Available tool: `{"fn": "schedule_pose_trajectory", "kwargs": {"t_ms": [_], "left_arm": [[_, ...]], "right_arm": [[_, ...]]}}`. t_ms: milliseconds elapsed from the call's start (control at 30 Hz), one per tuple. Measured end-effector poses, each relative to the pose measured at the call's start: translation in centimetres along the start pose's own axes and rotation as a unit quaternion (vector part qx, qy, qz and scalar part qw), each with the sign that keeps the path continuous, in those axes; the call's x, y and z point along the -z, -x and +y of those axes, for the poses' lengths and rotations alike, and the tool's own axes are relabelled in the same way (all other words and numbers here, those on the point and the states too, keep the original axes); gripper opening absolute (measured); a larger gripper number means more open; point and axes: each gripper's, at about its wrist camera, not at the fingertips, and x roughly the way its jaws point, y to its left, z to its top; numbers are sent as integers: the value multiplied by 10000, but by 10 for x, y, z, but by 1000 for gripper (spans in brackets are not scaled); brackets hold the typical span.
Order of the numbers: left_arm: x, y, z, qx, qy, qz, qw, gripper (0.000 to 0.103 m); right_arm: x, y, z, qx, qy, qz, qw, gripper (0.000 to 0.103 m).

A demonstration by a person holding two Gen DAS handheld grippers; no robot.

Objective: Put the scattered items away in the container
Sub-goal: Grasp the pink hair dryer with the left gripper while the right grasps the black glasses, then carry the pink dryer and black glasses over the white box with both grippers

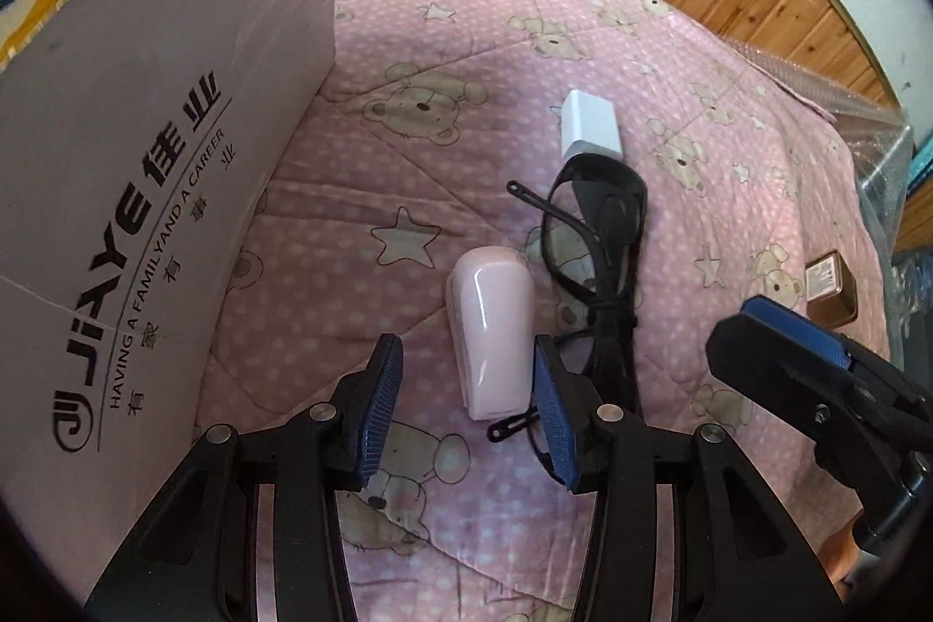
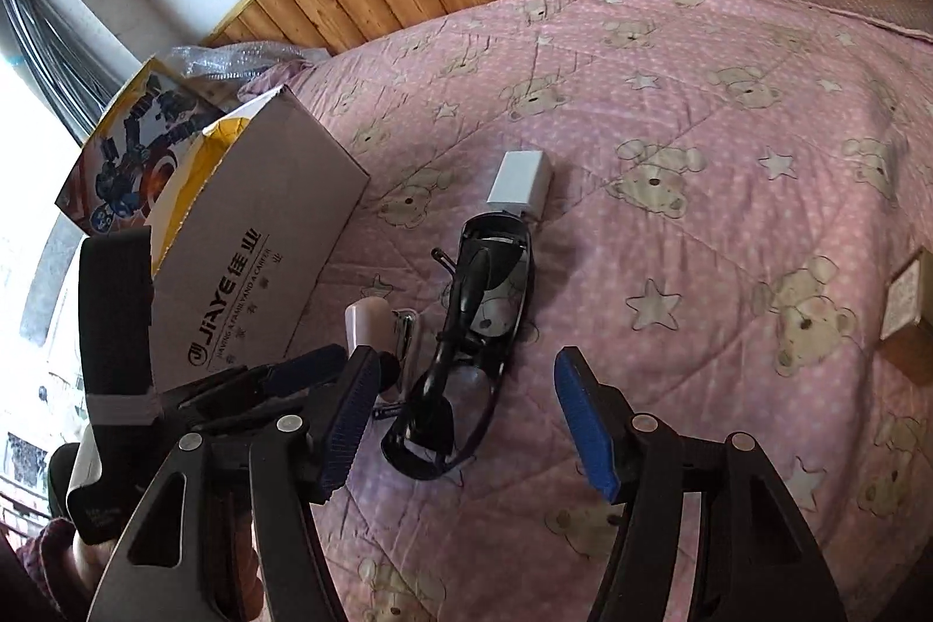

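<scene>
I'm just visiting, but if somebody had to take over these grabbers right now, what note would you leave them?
Left tongs: open, straddling the pink stapler on the quilt, not gripping.
Right tongs: open, holding nothing, hovering by the black glasses.
The white charger lies just beyond the glasses; a small brown box sits farther to the right.
The cardboard box stands to the left.
Done: nothing visibly packed; the box's inside is hidden.
Left: all four items.
</scene>
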Motion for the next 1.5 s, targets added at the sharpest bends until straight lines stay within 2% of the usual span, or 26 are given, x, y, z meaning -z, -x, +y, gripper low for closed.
{"fn": "schedule_pose_trajectory", "kwargs": {"t_ms": [133, 167, 200, 233, 267, 300, 400, 433, 467, 533, 833, 1500], "left_arm": [[-2, -4, -1, -39, -164, -129, 9998, 48], [-3, -5, -4, -103, -284, -159, 9994, 47], [-3, -6, -7, -172, -430, -207, 9987, 47], [-4, -7, -10, -213, -525, -250, 9981, 42], [-5, -8, -12, -295, -610, -309, 9972, 31], [-5, -8, -13, -375, -688, -360, 9963, 28], [-7, -8, -9, -264, -665, -399, 9966, 27], [-8, -8, -8, -225, -646, -382, 9969, 27], [-9, -8, -7, -196, -634, -364, 9971, 27], [-7, -5, -5, -147, -602, -329, 9975, 27], [18, 30, -8, -27, -700, -471, 9964, 27], [86, 95, 5, 148, -582, -591, 9964, 27]], "right_arm": [[-10, -35, 8, 91, 159, 327, 9993, 62], [-11, -43, 8, 176, 206, 402, 9988, 52], [-11, -50, 7, 252, 205, 443, 9985, 47], [-11, -55, 3, 330, 177, 485, 9981, 42], [-10, -59, 0, 331, 162, 473, 9982, 42], [-9, -59, -2, 299, 156, 433, 9985, 41], [-4, -55, -6, 249, 96, 332, 9991, 38], [-3, -52, -7, 232, 67, 298, 9993, 34], [-3, -47, -8, 172, 39, 251, 9995, 21], [-2, -37, -6, 226, 9, 153, 9996, 17], [23, -4, -13, 287, -269, -31, 9992, 16], [76, 59, 19, 150, -290, -413, 9986, 16]]}}
